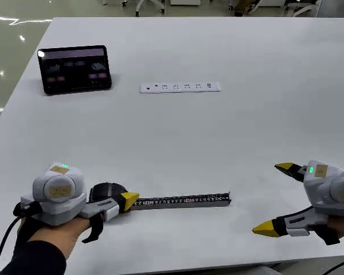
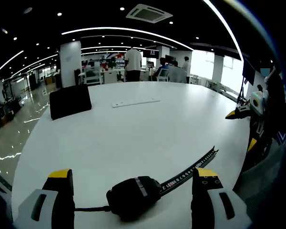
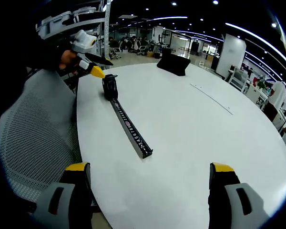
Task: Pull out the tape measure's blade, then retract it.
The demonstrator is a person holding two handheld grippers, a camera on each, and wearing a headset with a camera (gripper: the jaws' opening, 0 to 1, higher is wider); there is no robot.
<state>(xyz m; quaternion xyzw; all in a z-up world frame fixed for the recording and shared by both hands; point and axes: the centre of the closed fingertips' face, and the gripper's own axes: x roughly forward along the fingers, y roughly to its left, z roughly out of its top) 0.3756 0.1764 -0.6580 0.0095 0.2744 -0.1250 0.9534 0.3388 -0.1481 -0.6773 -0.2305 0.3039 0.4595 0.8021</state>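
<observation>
We see the left gripper (image 2: 132, 174) with jaws released, straddling the tape case (image 2: 133, 195) on the table (image 1: 229, 132) without pinching it. The blade (image 1: 183, 200) lies pulled out flat from the case. Past its tip, apart from it, the right gripper (image 1: 274, 197) has its jaws spread wide, holding nothing.

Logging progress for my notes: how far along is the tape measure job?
Done: the blade lies pulled out on the table. In hand: the left tool, open, flanks the case; the right tool is open, clear of the blade's end. Left: retracting it.
</observation>
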